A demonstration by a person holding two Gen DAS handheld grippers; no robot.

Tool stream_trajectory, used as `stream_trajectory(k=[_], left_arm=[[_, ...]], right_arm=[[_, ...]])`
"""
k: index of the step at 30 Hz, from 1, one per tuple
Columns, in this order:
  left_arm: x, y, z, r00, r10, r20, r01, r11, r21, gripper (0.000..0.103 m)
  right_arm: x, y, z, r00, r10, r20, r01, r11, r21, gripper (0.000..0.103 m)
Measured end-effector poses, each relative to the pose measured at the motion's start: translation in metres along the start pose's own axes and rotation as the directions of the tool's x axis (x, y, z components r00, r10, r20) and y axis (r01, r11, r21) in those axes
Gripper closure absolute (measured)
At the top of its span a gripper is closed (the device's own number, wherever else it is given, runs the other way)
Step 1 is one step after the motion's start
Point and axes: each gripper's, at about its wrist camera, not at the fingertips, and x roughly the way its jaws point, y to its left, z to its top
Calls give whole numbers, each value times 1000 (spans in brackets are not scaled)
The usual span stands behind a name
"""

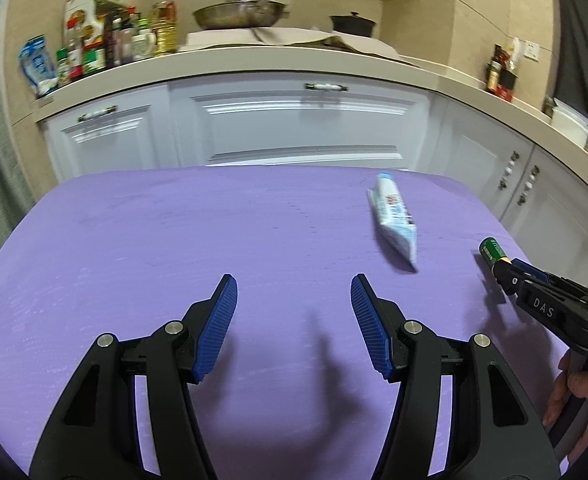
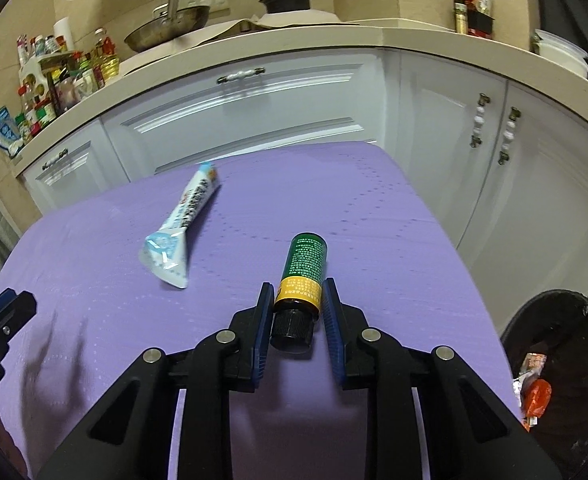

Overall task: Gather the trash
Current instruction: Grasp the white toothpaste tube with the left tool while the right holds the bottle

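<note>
Trash pickup on the purple table [image 2: 374, 208]

At left the left gripper [image 1: 294, 284] hovers wide apart with nothing between its pads; the flattened toothpaste tube [image 2: 181, 224] lies mid-table; the right gripper [image 2: 298, 292] clamps the green bottle [image 2: 302, 268] by its neck; the black trash bin [image 2: 558, 304] stands rightmost.

— Which lettering is legible?
— "DAS", in raised capitals on the black body of the right gripper [image 1: 498, 270].
— And the green bottle [image 2: 302, 268] and the tube [image 2: 181, 224]?
— Fine print, too small to read.
</note>
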Motion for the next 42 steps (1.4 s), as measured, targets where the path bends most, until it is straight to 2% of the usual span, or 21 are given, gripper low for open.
stream_trajectory(k=[13,27,37,40,42], left_arm=[[37,-56,11,999,-20,-44,22,998,51,45],[56,-78,21,998,-19,-59,23,997,73,45],[78,-79,26,995,-12,-94,19,997,75,46],[84,-81,26,994,-21,-111,30,997,78,55],[90,-82,26,991,-30,-130,40,996,78,70]], right_arm=[[-1,-36,-3,1000,31,-3,-31,998,48,78],[5,-47,8,999,36,-4,-35,998,49,78],[18,-47,18,998,56,-21,-55,997,50,78],[20,-46,20,998,59,-21,-57,997,46,78],[21,-46,20,998,60,-24,-59,997,45,78]])
